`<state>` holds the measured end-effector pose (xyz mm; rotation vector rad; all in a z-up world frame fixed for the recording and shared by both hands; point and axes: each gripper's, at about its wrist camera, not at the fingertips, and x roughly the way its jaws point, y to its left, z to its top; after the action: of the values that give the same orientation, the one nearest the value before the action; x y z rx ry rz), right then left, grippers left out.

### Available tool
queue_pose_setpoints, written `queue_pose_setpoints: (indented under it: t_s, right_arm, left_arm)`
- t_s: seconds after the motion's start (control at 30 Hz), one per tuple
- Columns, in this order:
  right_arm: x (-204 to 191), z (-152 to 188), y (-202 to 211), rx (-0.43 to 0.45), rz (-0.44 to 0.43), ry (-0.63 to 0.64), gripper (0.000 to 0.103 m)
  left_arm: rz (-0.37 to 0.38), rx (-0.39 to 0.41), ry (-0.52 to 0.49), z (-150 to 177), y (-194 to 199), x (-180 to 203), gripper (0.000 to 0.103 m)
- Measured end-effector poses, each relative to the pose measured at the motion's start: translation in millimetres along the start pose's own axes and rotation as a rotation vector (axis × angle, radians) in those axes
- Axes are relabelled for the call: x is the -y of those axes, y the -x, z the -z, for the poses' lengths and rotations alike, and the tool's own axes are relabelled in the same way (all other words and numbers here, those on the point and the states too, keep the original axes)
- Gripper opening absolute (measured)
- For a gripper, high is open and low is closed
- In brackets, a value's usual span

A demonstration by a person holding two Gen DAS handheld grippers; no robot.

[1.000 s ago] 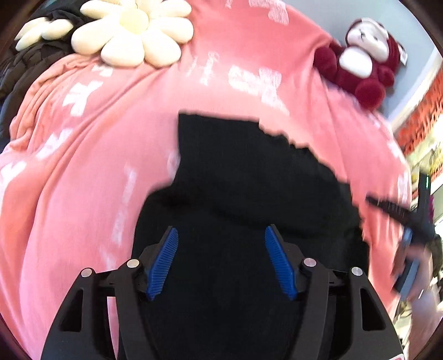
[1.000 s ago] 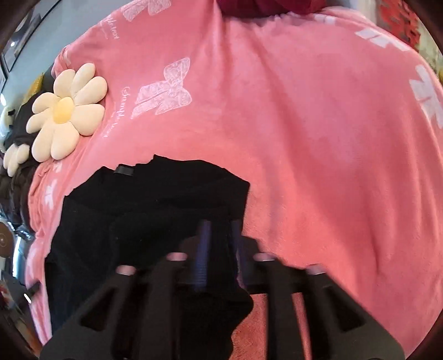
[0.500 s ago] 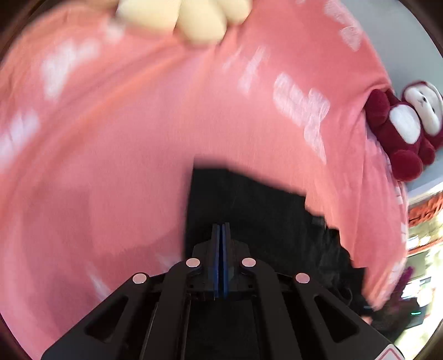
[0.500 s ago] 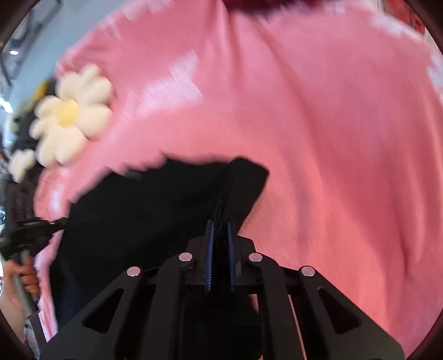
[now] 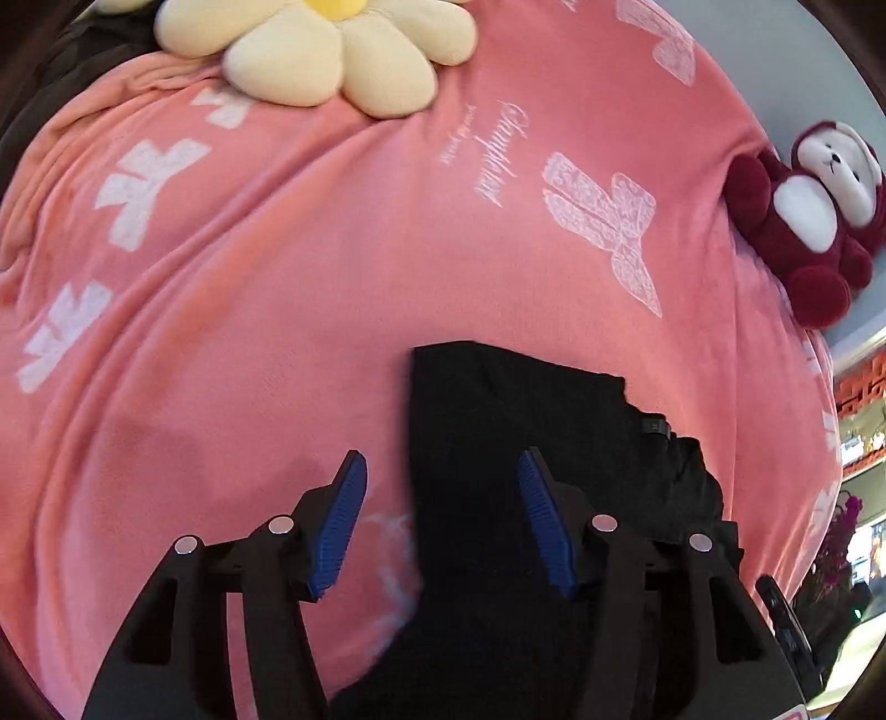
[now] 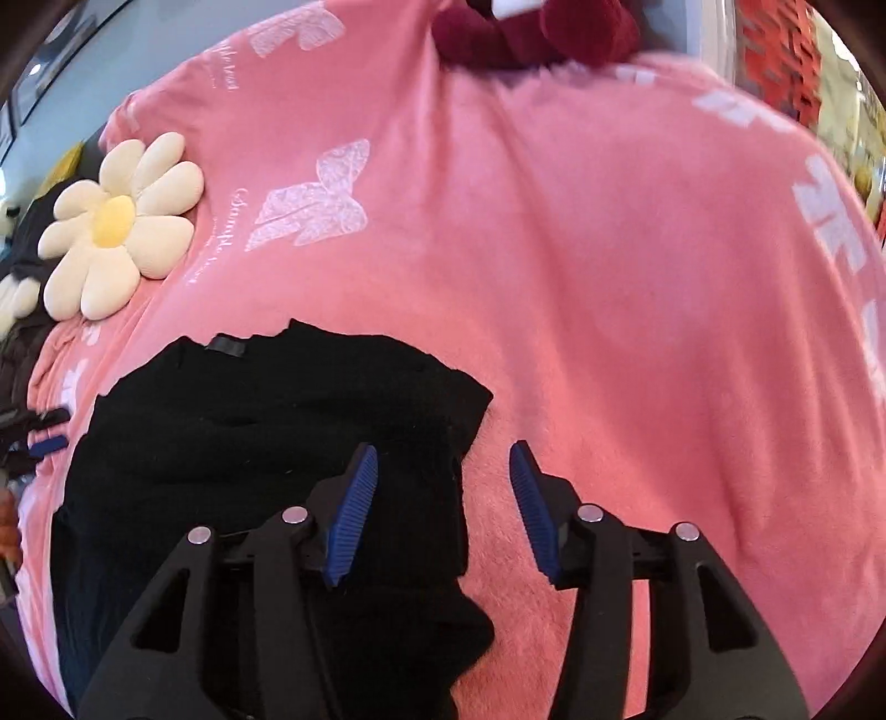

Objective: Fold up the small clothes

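A black garment (image 5: 531,437) lies partly folded on a pink blanket (image 5: 277,288). In the left wrist view my left gripper (image 5: 440,520) is open just above the garment's left edge, with the left pad over the blanket and the right pad over the cloth. In the right wrist view the garment (image 6: 266,421) fills the lower left and my right gripper (image 6: 443,507) is open over its right edge, holding nothing. The other gripper's blue pad (image 6: 47,446) shows at the far left.
A cream flower-shaped cushion (image 5: 326,50) lies at the blanket's far side and also shows in the right wrist view (image 6: 119,224). A dark red and white plush toy (image 5: 814,216) sits at the far right edge. Dark clothing (image 6: 22,266) lies beyond the cushion.
Both grippers were shut on the black garment half a second ago and are now open. The garment's far edge now lies flat on the blanket, folded over.
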<state>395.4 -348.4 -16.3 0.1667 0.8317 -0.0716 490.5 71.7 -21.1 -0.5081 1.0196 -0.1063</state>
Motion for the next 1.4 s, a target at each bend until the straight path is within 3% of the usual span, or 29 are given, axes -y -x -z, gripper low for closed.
queue_pose_setpoints:
  t_s: [0.07,0.1,0.13,0.17,0.2,0.33,0.43,0.47,0.53,0.6,0.63,0.67,0.73,0.9,0.97,1.13,1.23,1.33,1.4]
  right_arm:
    - [-1,5,0,-0.018,-0.011,-0.005,0.049]
    - [-1,9,1,-0.022,-0.006,-0.003,0.049]
    - [2,13,4,-0.023,-0.003,0.001,0.048]
    - [1,19,6,-0.021,0.004,0.001,0.048]
    - [4,25,7,-0.020,0.001,-0.006,0.049]
    - [16,47,13,-0.047,-0.015,-0.006,0.049]
    - [14,49,9,-0.046,-0.031,0.006,0.048]
    - [14,50,7,-0.043,-0.034,0.012,0.037]
    - [12,56,-19,-0.136,0.000,0.044,0.029]
    - [17,59,-18,-0.125,-0.002,0.021,0.029]
    - [17,59,-11,-0.120,0.014,0.019,0.029]
    - [18,61,6,-0.091,0.028,0.012,0.031]
    - [20,71,31,-0.066,0.007,0.007,0.034]
    - [39,136,98,-0.142,-0.043,-0.022,0.044]
    - [48,175,123,-0.203,-0.038,-0.024,0.055]
    - [60,246,155,-0.318,-0.040,-0.083,0.058]
    - [56,267,161,-0.316,-0.060,-0.121,0.060]
    - [48,269,161,-0.285,-0.033,-0.131,0.062]
    - [47,266,158,-0.268,-0.037,-0.173,0.062]
  left_arm:
    - [-0.005,-0.048,0.017,-2,-23,3,0.059]
    - [-0.001,-0.075,0.028,-3,-34,4,0.048]
    - [-0.026,-0.083,0.025,-5,-44,5,0.014]
    - [-0.057,-0.059,0.015,-10,-47,6,0.007]
    - [-0.050,-0.043,0.015,-11,-46,5,0.007]
    - [-0.169,0.062,-0.066,-31,-41,9,0.000]
    - [-0.163,0.149,-0.068,-38,-25,2,0.000]
    - [-0.164,0.161,-0.070,-39,-19,0,0.000]
    - [-0.154,0.154,-0.085,-35,-8,-3,0.000]
    - [-0.107,0.110,-0.114,-24,0,-2,0.004]
    - [-0.073,0.079,-0.125,-12,8,-2,0.013]
    - [-0.054,0.053,-0.126,0,15,-3,0.034]
    - [-0.006,0.021,-0.108,38,40,-12,0.046]
    - [0.070,-0.048,-0.049,137,99,-61,0.047]
    - [0.046,-0.089,-0.019,172,113,-78,0.048]
    - [-0.005,-0.135,0.011,249,145,-115,0.048]
    - [-0.010,-0.100,-0.029,272,157,-110,0.049]
    - [0.022,-0.113,-0.028,284,156,-100,0.060]
    - [0.016,-0.106,-0.031,289,155,-94,0.061]
